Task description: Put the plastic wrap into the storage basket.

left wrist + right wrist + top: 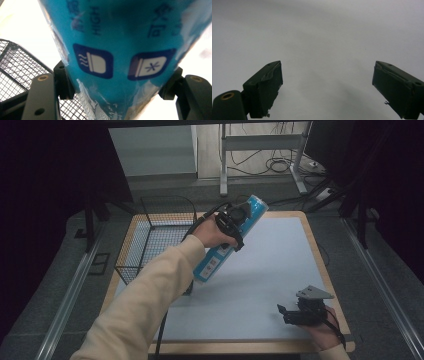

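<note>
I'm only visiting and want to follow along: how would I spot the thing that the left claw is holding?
Start at the white-topped table and find the black wire basket on its left side. Just right of the basket, the left claw grips a long blue package, lifted and tilted. It is the one bright blue item there, with white panels and small printed icons along its wrapper.

Wire basket [160, 237] stands at the table's [280, 270] far left corner, tall mesh walls, open top; just beside it the slanting blue pack [231, 237] in the left gripper [235, 217] bars the way from the right. White surface right of the pack lies bare up to the right gripper [287, 312], jaws wide apart.
</note>
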